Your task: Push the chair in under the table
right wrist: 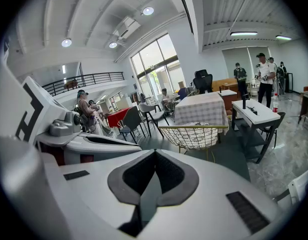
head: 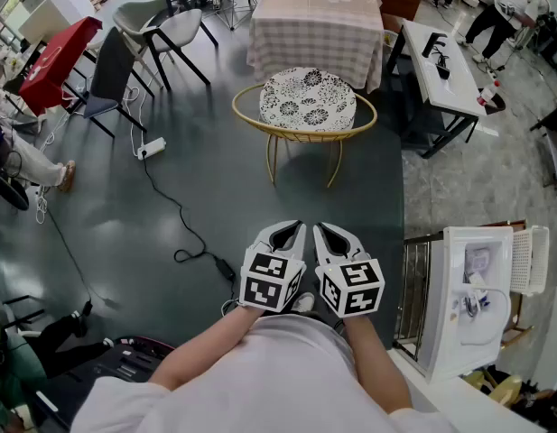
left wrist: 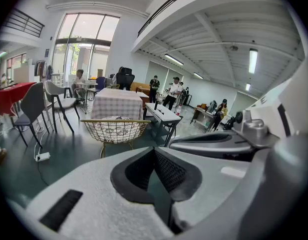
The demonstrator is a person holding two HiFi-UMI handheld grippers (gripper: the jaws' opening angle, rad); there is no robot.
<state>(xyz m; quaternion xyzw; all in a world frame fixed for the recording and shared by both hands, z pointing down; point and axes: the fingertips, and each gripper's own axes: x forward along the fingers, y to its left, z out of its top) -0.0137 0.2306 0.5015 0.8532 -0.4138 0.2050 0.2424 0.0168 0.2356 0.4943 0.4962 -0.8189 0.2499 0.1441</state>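
Note:
A gold wire chair (head: 305,115) with a black-and-white patterned cushion stands on the dark floor, just in front of a table (head: 316,21) draped in a checked cloth. The chair (left wrist: 115,129) shows ahead in the left gripper view, and the chair (right wrist: 193,134) also shows in the right gripper view. My left gripper (head: 292,230) and right gripper (head: 325,231) are held side by side close to my body, well short of the chair. Both are shut with nothing between their jaws.
A white desk (head: 445,70) stands right of the table. Grey chairs (head: 156,30) and a red-covered table (head: 52,57) are at the far left. A power strip (head: 152,148) and cable lie on the floor left of the chair. A white rack (head: 472,296) stands at my right.

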